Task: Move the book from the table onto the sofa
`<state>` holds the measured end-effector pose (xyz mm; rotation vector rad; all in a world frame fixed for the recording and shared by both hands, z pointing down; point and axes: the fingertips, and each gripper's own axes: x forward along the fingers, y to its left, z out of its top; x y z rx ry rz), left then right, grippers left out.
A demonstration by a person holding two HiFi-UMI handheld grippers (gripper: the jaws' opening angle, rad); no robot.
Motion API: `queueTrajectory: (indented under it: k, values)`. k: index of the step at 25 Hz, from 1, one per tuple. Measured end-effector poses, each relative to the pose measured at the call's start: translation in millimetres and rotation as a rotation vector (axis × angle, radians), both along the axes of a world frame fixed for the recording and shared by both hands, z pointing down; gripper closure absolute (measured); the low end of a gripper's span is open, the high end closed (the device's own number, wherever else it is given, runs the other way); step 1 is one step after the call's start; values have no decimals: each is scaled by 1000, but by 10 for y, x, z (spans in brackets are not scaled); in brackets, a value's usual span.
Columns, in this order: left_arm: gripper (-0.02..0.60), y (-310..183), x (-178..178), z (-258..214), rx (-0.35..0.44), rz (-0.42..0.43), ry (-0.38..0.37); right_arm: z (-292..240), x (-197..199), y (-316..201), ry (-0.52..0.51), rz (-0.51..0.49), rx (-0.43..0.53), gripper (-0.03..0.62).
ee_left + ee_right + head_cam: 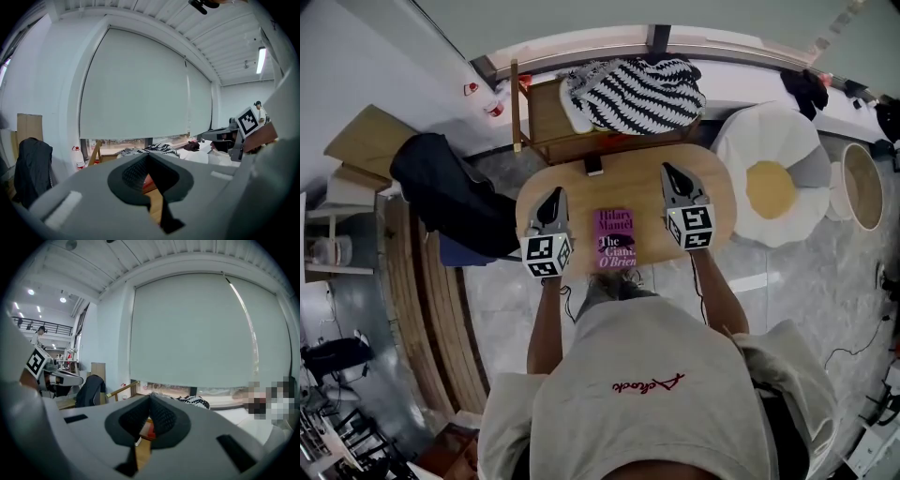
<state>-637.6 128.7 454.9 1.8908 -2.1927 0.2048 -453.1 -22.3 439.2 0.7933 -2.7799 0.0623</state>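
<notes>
A purple book (615, 239) with white lettering lies flat near the front edge of the oval wooden table (628, 187), straight ahead of the person. My left gripper (553, 197) hovers just left of the book, jaws shut with nothing between them. Just right of the book my right gripper (668, 173) is held, also shut and holding nothing. Neither touches the book. In the left gripper view the closed tips (149, 157) point at the window, and the right gripper (220, 136) shows at the right. The right gripper view shows its own closed tips (150, 397).
Behind the table stands a wooden seat (546, 122) with a black-and-white striped blanket (633, 92). A fried-egg shaped cushion (773, 183) lies to the right, next to a round basket (862, 183). A dark jacket (445, 192) hangs to the left. A small dark object (593, 167) sits on the table's far edge.
</notes>
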Motion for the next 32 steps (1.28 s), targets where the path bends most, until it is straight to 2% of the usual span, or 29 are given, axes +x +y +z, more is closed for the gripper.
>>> queueTrajectory:
  k: [14, 32]
  values:
    - [572, -108, -197, 35, -11, 63, 19, 97, -162, 39, 55, 27, -11, 585]
    - [572, 88, -176, 842, -155, 115, 93, 797, -150, 292, 135, 21, -110, 585]
